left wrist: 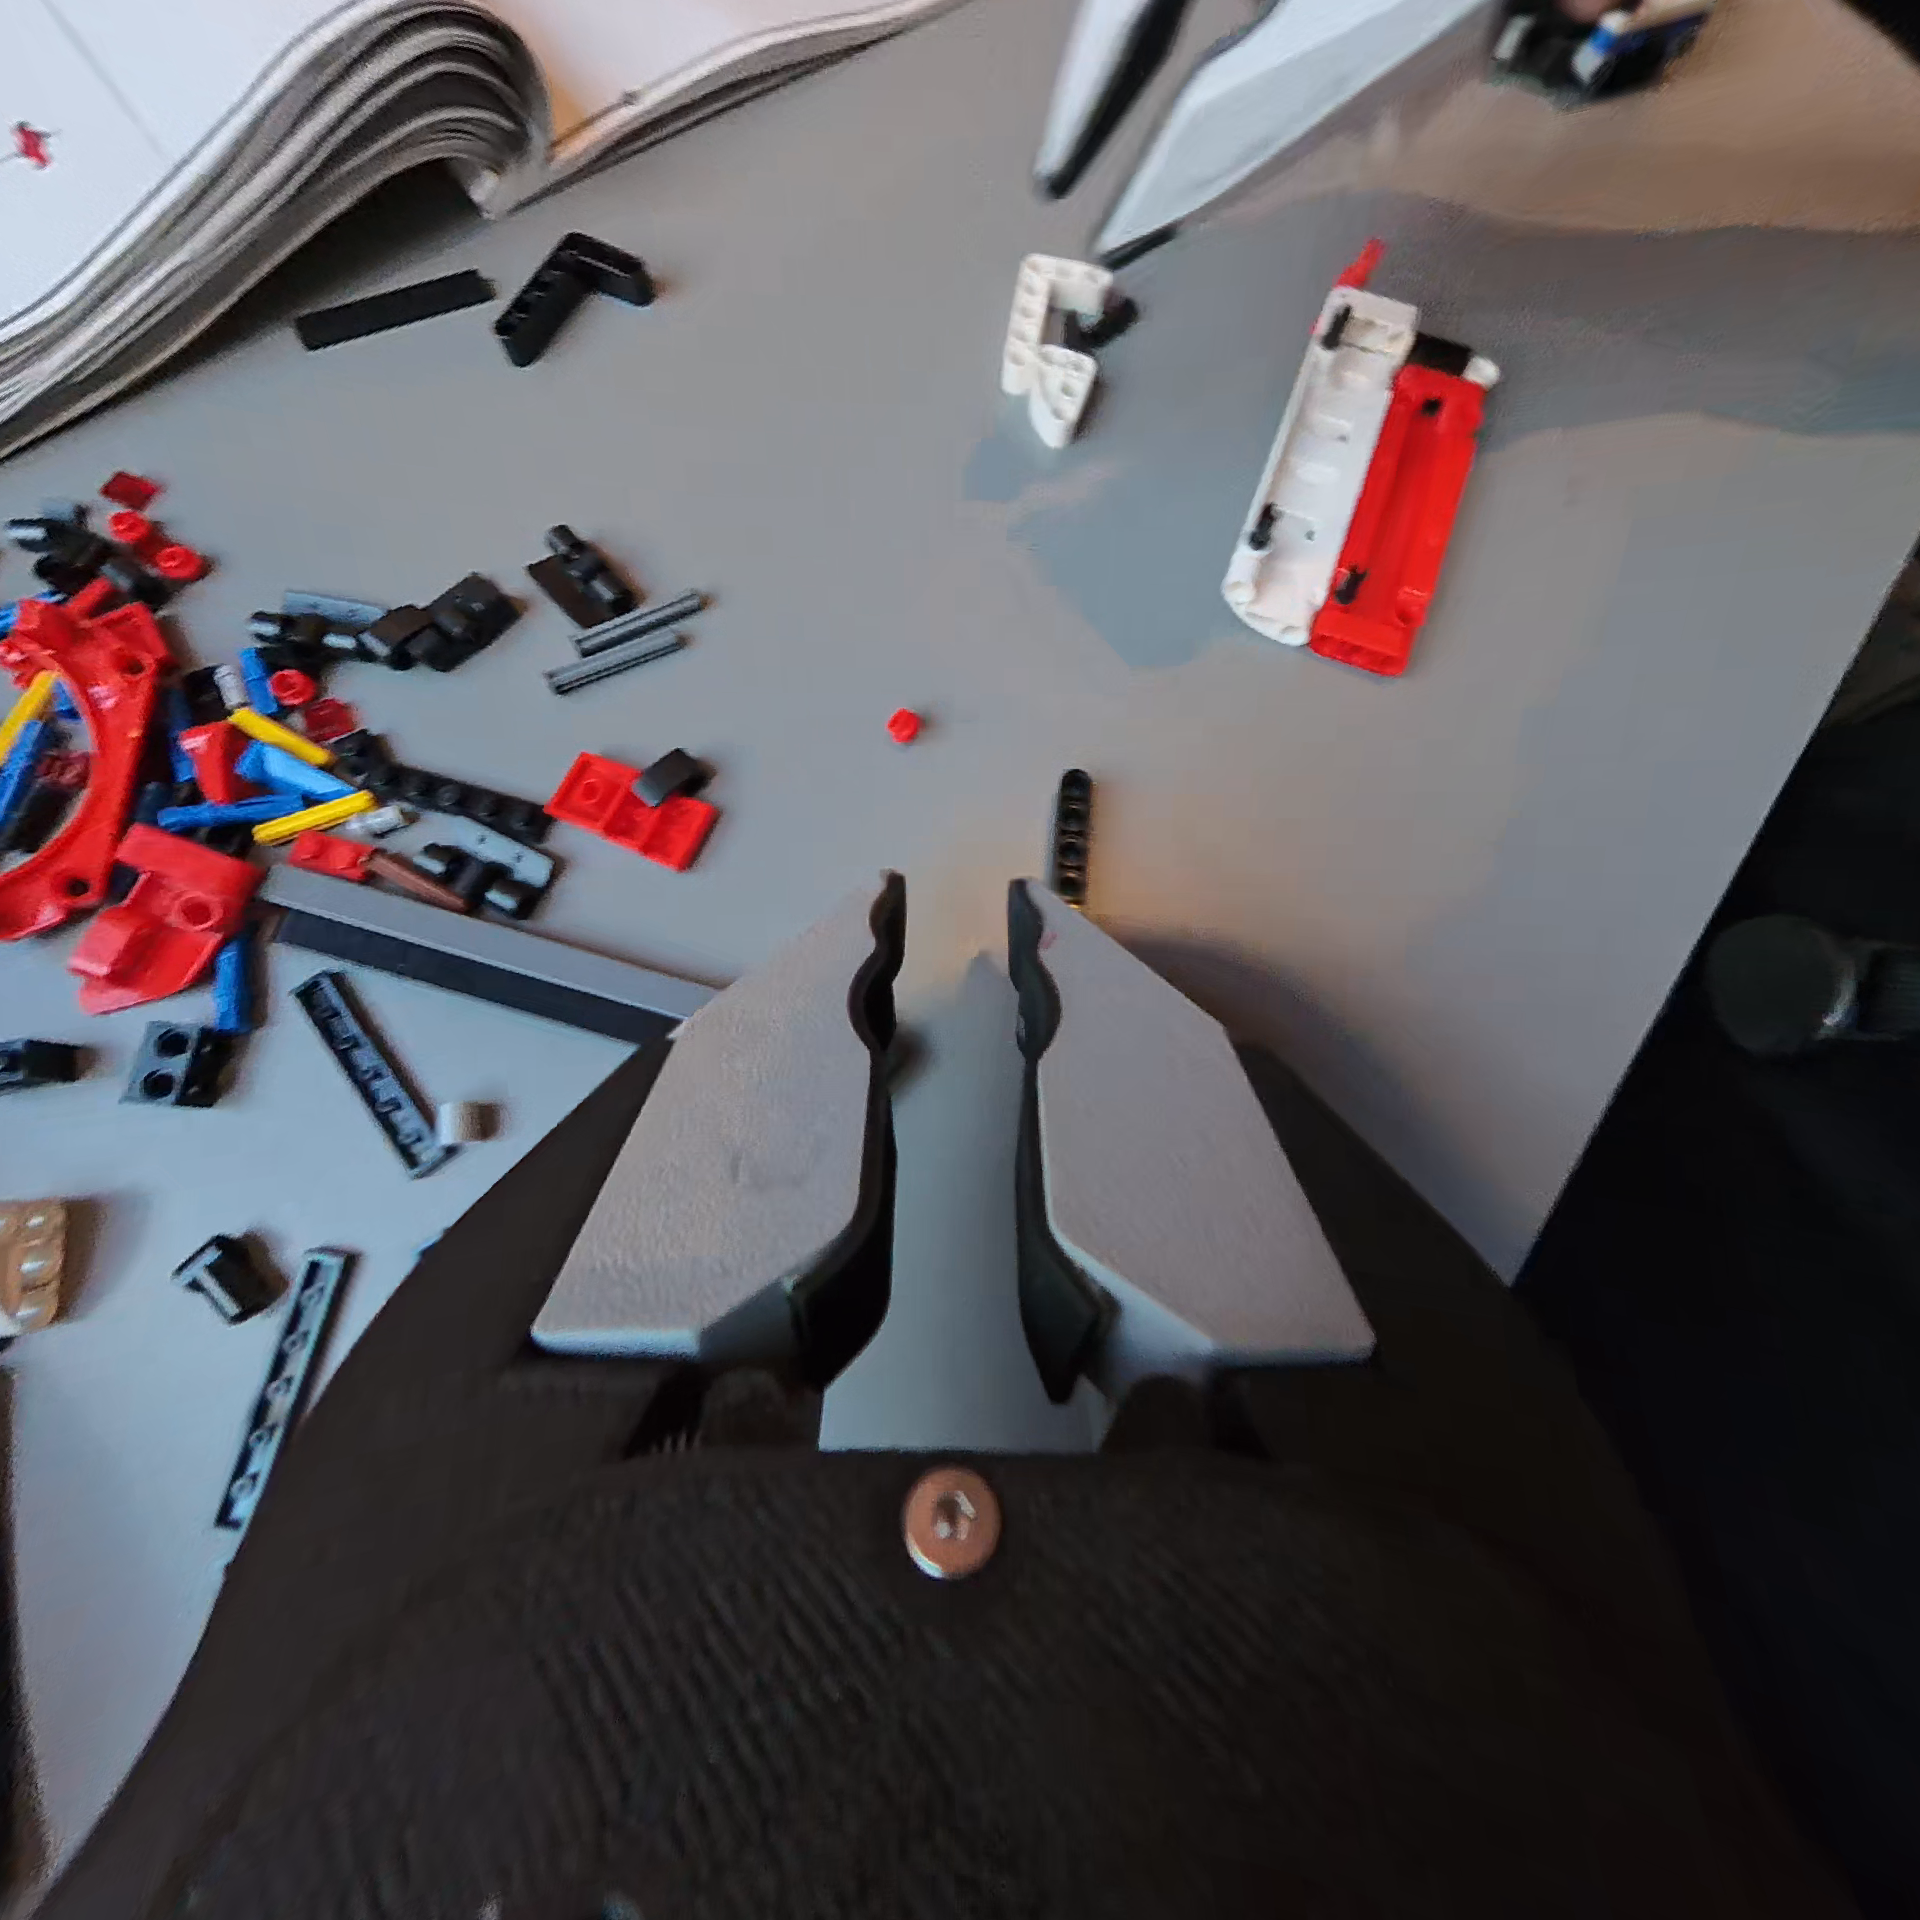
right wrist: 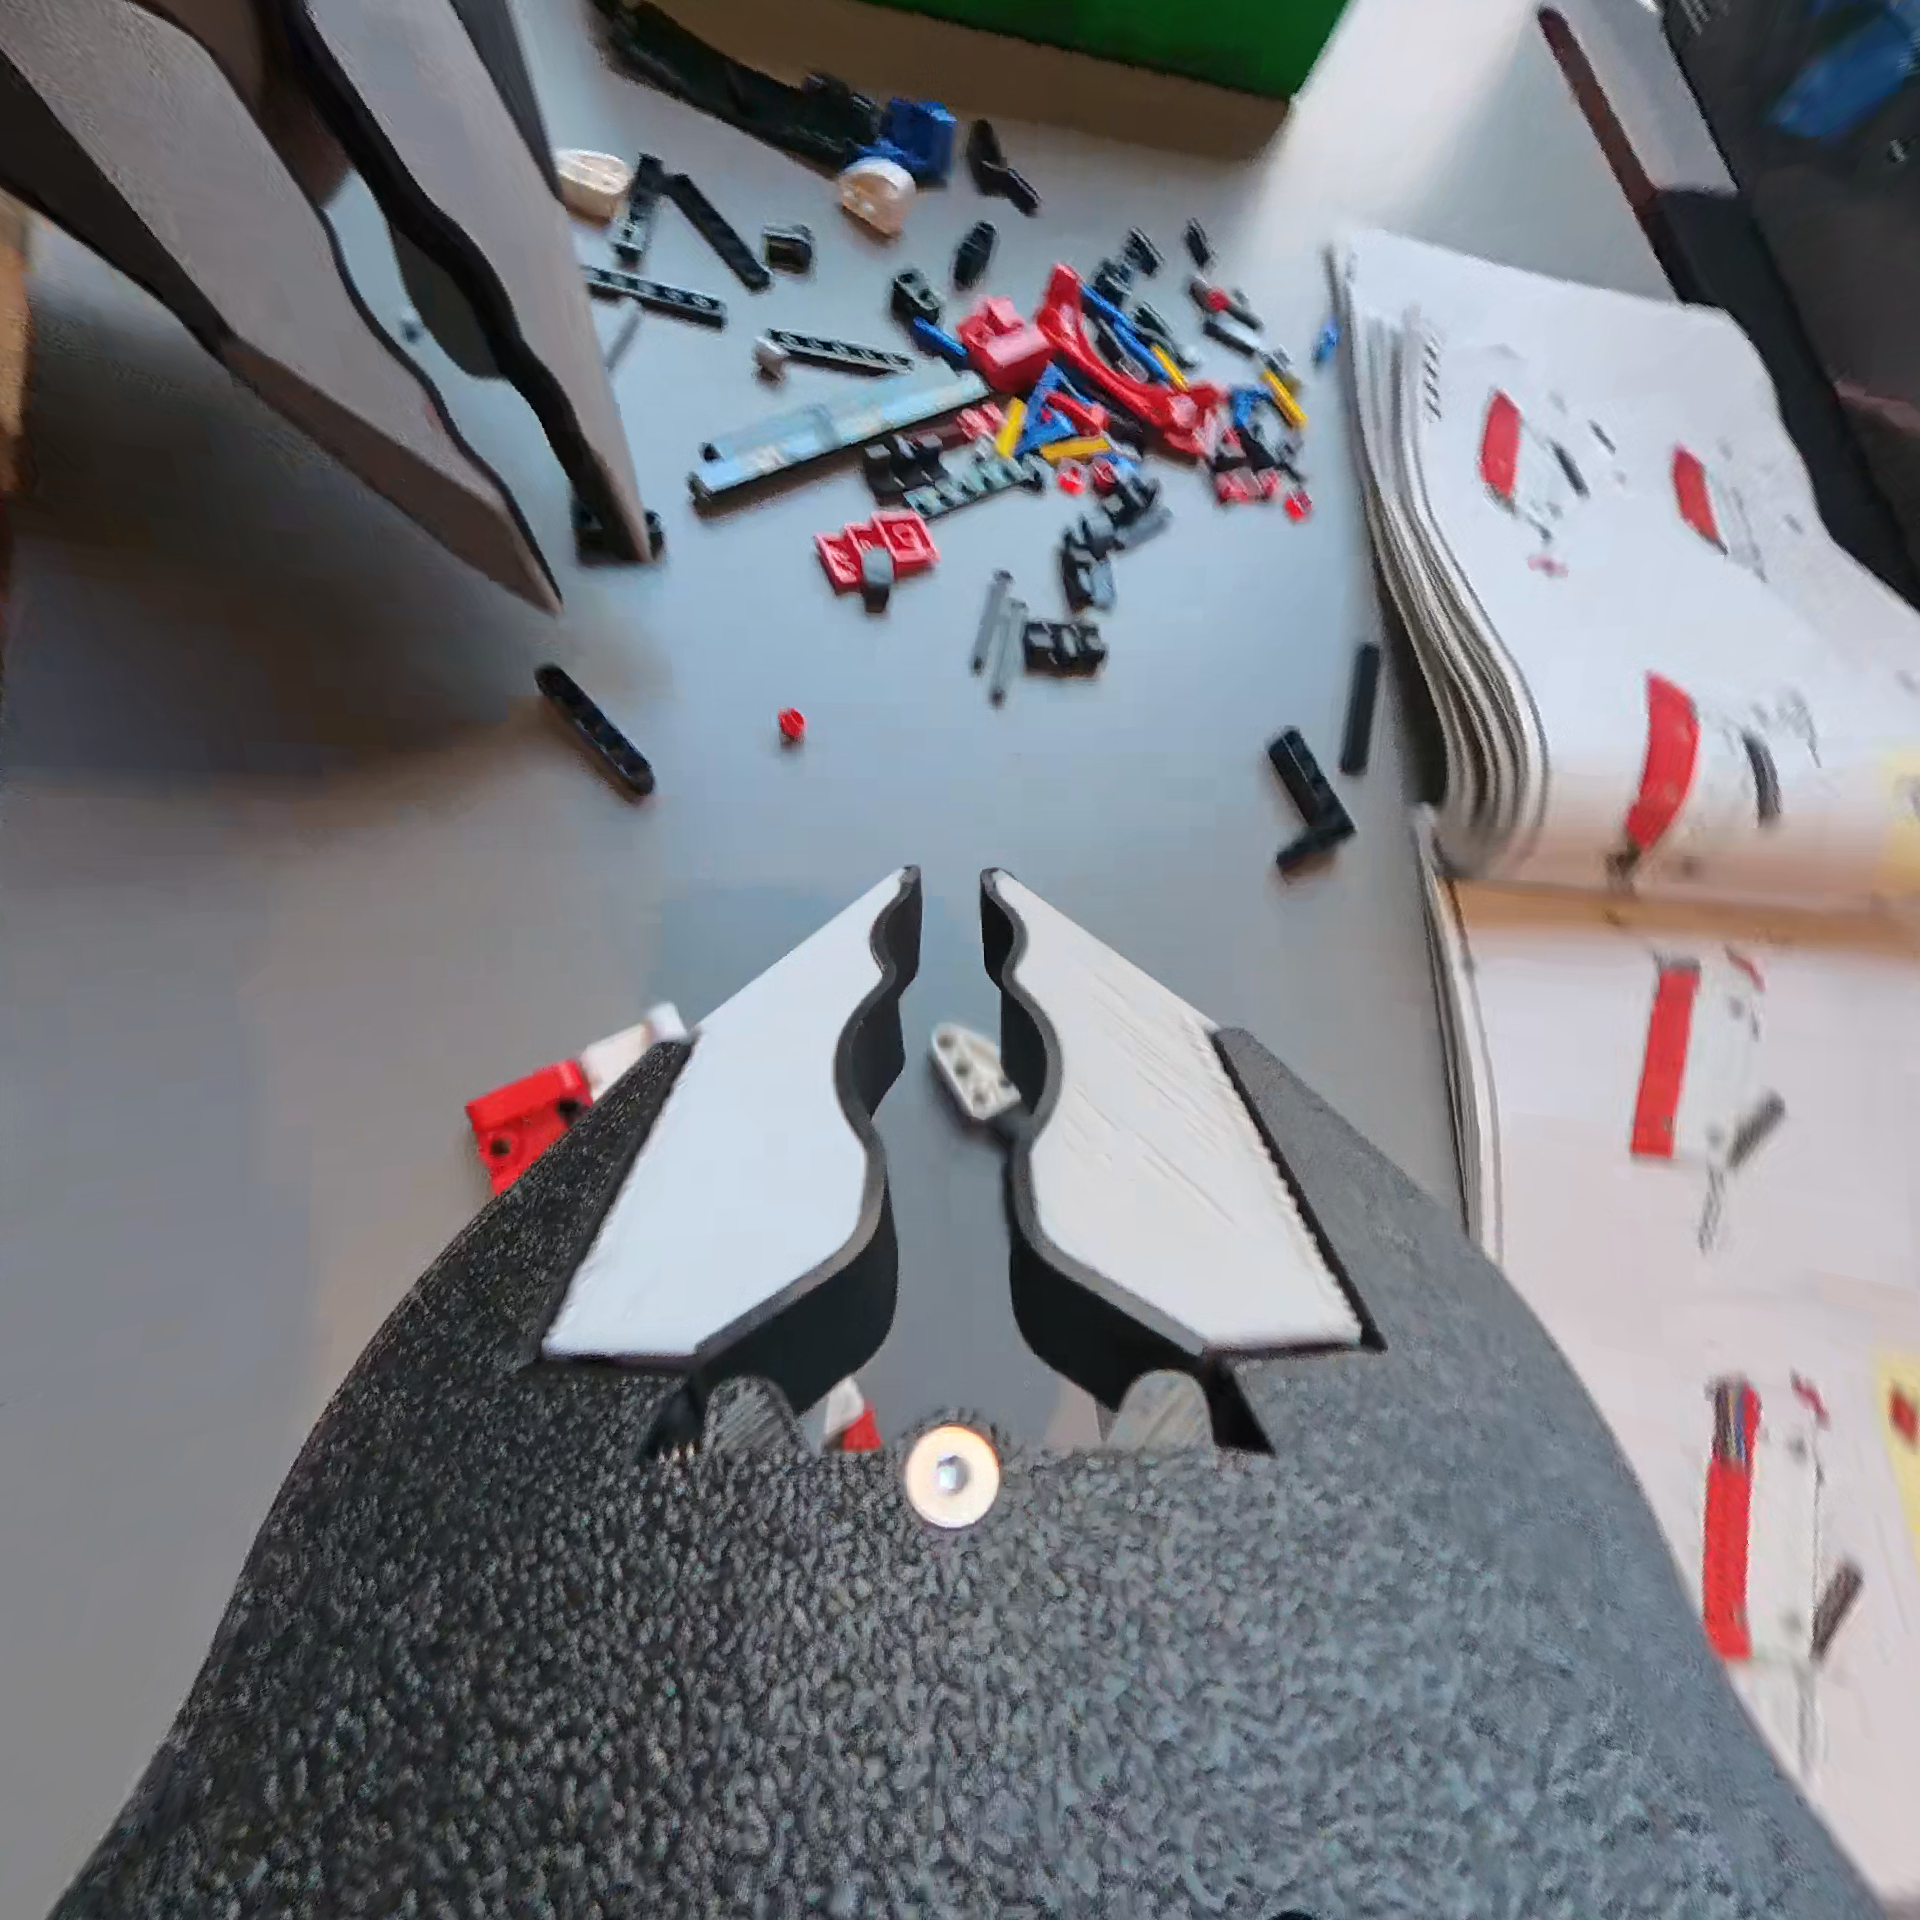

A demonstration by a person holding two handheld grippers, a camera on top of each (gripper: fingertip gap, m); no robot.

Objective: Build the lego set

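We read no writing; the open instruction book (right wrist: pixel 1662 644) shows only blurred pictures. Both our left gripper (left wrist: pixel 954 894) and right gripper (right wrist: pixel 950 883) stand slightly spread, holding nothing. The red-and-white lego assembly (left wrist: pixel 1361 488) lies near the grey table's (left wrist: pixel 1299 987) edge, well apart from the loose piece pile (left wrist: pixel 208 769), with bare tabletop between

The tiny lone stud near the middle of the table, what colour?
Red, clearest in the left wrist view.
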